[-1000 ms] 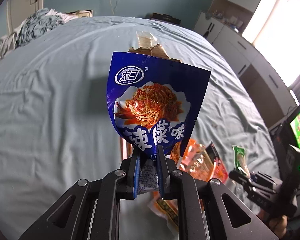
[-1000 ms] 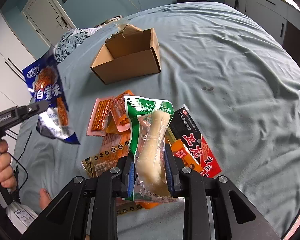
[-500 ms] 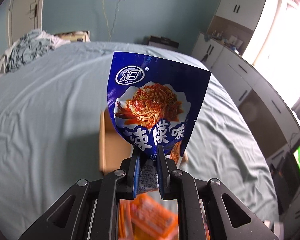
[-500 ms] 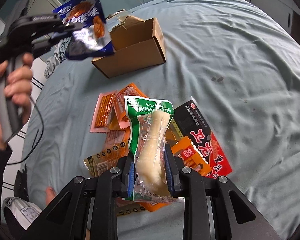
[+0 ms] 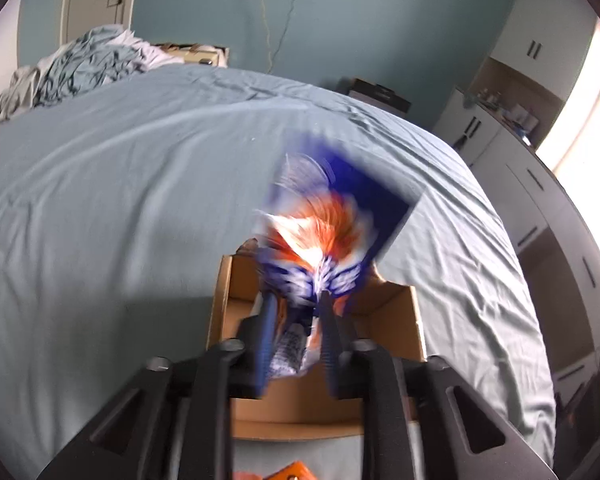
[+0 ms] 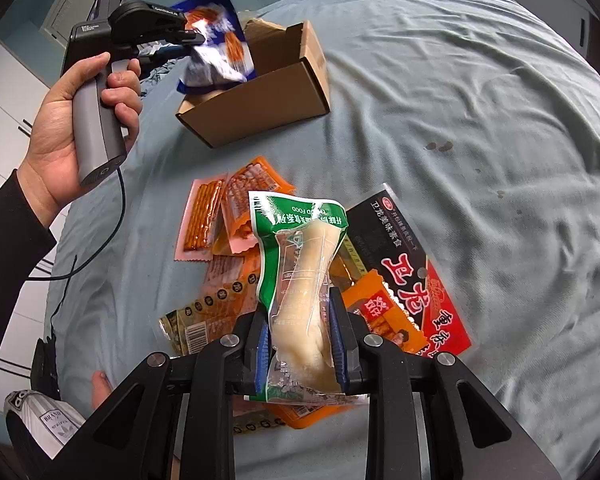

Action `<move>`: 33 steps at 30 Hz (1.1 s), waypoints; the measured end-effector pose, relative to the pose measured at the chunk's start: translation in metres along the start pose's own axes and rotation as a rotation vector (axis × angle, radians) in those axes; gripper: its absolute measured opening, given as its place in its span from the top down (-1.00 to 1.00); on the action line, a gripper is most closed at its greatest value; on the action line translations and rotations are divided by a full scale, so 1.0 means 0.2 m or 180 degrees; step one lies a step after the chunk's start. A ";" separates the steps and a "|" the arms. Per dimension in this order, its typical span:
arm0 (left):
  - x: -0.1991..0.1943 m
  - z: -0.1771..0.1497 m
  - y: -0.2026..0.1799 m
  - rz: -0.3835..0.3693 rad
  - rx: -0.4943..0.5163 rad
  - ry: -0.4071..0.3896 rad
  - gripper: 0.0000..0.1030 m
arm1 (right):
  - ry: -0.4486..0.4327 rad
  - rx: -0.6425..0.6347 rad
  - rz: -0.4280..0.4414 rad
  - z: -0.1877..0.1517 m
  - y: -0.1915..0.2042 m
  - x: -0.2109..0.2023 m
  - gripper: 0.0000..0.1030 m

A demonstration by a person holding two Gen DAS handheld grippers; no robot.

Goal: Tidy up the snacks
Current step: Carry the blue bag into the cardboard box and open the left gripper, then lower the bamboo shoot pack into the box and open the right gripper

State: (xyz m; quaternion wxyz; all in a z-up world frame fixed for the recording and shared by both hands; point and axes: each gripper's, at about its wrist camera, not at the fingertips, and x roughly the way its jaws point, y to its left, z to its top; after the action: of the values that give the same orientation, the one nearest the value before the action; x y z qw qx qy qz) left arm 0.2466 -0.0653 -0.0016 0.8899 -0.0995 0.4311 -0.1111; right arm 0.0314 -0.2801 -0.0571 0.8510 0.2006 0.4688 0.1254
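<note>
My right jaws (image 6: 299, 334) are clamped on a green-topped packet (image 6: 300, 276) with a pale bone-shaped snack inside, held just above the heap of snack packets (image 6: 236, 240) that lies on the bed (image 6: 480, 120) on the near side of the cardboard box (image 6: 260, 100). A black and red packet (image 6: 412, 276) lies flat at the heap's right edge. Beyond the heap stands the open box, a strip of bare sheet between them.

My left jaws (image 5: 296, 320) hang over the box (image 5: 404, 320), and they are opening: the blue packet (image 5: 332, 236), smeared by motion, is between the pads but slipping free, its lower end already inside the box. From the right wrist I see my left hand (image 6: 80, 120) around the grey handle, the packet (image 6: 216, 52) tipped over the box's far left corner.

Past the box the blue-grey sheet runs wide and bare to its far edge, with rumpled bedding (image 5: 80, 68) at the far left. White cabinets (image 5: 500, 152) line the wall to the box's right.

A second ago the blue packet was pinched tight and sharp in view, short of the box; now it is over it. My right jaws have not changed their grip.
</note>
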 end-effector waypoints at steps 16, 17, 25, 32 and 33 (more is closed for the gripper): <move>-0.59 -0.32 0.12 0.0156 0.0636 0.0165 -0.77 | -0.0123 -0.0024 -0.0203 -0.02 0.03 -0.06 0.54; -0.62 -0.33 0.13 0.0167 0.0649 0.0181 -0.78 | -0.0140 -0.0023 -0.0216 -0.03 0.04 -0.07 0.54; -0.96 -0.63 0.20 0.0276 0.0592 0.0079 -1.00 | -0.0286 -0.0040 -0.0291 -0.06 0.08 -0.18 0.54; -0.95 -0.71 0.20 0.0569 0.1077 -0.0057 -1.00 | -0.0263 -0.0152 -0.0448 0.02 0.15 -0.21 0.54; -0.93 -0.69 0.22 0.0610 0.1087 -0.0017 -1.00 | -0.0263 -0.0216 -0.0500 0.05 0.18 -0.20 0.54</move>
State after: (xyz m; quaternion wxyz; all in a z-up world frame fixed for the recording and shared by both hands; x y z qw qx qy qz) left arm 0.0300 0.0184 0.0408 0.9015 0.0941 0.4111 -0.0971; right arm 0.0185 -0.2669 -0.0062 0.8832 0.1392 0.4431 0.0657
